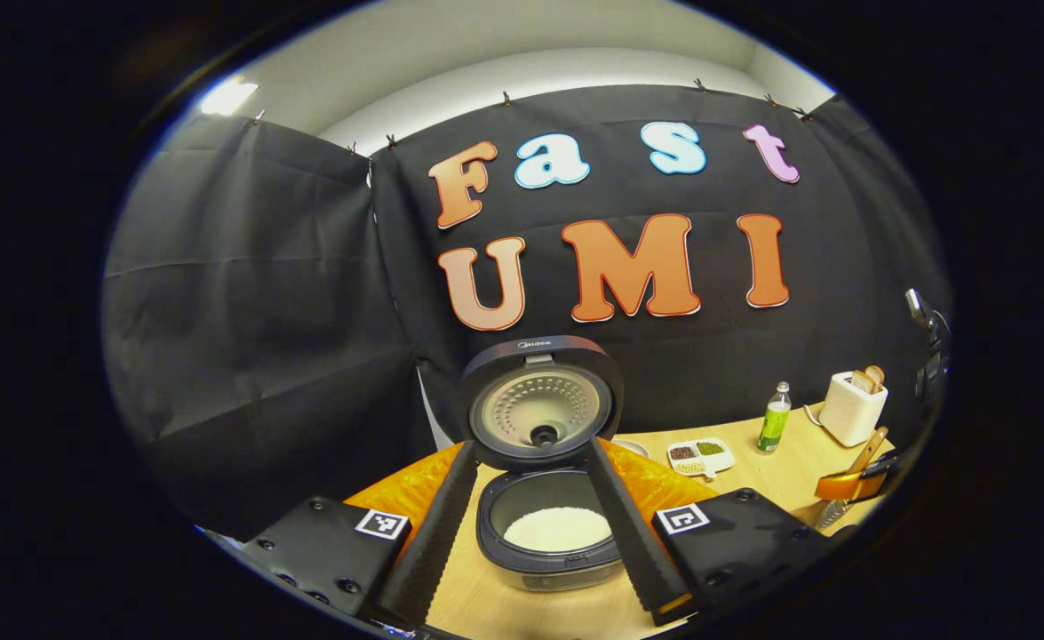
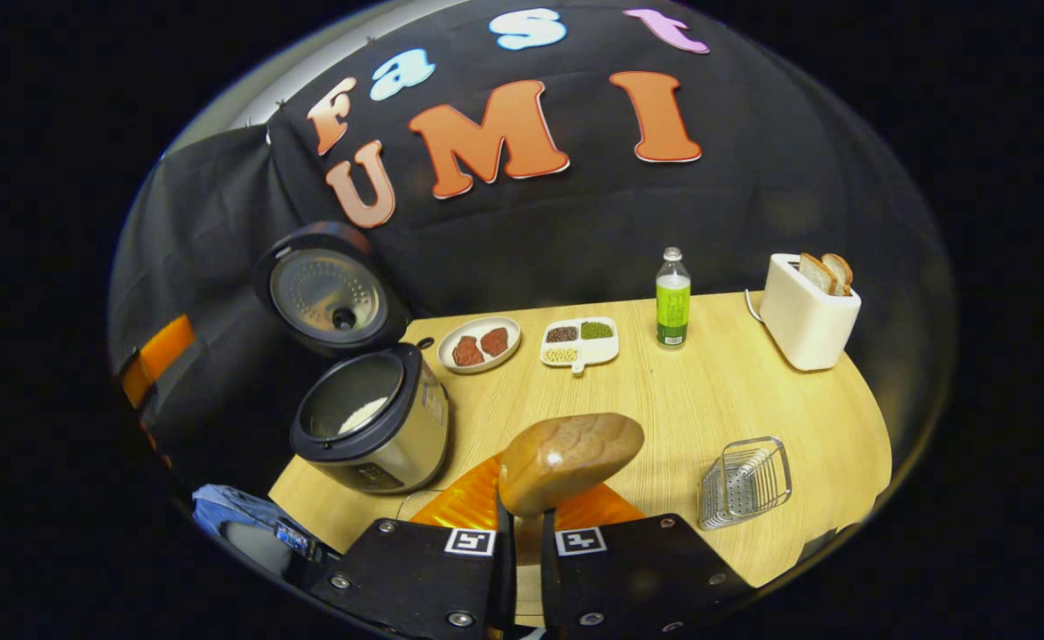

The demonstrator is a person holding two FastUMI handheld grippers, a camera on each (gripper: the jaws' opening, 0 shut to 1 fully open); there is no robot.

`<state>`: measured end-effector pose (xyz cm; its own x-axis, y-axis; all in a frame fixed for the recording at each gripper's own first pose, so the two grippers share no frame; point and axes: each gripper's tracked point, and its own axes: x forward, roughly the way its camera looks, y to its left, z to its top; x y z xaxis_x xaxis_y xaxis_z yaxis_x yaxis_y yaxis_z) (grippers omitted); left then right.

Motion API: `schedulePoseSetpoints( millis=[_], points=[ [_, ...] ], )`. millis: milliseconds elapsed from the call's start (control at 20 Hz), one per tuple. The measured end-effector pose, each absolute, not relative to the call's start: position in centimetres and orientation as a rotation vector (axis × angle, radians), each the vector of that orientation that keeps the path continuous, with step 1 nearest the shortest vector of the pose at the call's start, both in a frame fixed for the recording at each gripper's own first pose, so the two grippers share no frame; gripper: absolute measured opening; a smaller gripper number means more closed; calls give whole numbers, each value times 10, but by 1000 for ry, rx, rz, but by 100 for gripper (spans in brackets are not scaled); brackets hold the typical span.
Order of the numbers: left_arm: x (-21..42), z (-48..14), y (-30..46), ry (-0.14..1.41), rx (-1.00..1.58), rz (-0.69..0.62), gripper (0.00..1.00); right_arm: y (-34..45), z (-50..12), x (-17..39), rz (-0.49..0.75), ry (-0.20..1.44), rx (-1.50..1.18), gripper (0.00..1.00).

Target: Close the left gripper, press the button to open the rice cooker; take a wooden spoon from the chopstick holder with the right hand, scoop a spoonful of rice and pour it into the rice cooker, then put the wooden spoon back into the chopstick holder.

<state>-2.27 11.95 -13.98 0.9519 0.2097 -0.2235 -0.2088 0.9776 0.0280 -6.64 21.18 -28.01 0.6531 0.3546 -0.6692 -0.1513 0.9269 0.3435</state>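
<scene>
Holding wooden spoon [image 2: 569, 460] level, right gripper [image 2: 522, 569] clamped; left gripper [image 1: 535, 524] apart.

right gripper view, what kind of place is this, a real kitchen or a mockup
Probably a staged kitchen counter in a booth, not a real kitchen. An open rice cooker, a toaster holding bread and a wire rack stand on a wooden table backed by hung black cloth.

Even overhead light, sharp centre, fisheye-warped edges, glare on spoon [image 2: 570, 460]
</scene>
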Motion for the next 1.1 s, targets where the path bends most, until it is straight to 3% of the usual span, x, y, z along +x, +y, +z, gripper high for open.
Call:
schedulePoseSetpoints(
  millis=[700, 900, 950, 1100],
  points=[
    [-16, -155, 116, 280, 33, 157, 78, 214, -355, -107, 205, 813, -126, 11],
    [-1, -161, 109, 288, 56, 112, 78, 220, -355, -122, 191, 806, -134, 11],
    [1, -164, 108, 290, 58, 100, 86, 222, -354, -123, 179, 807, -119, 11],
    [6, -166, 104, 299, 67, 66, 86, 225, -352, -129, 137, 822, 9, 11]
  ],
)
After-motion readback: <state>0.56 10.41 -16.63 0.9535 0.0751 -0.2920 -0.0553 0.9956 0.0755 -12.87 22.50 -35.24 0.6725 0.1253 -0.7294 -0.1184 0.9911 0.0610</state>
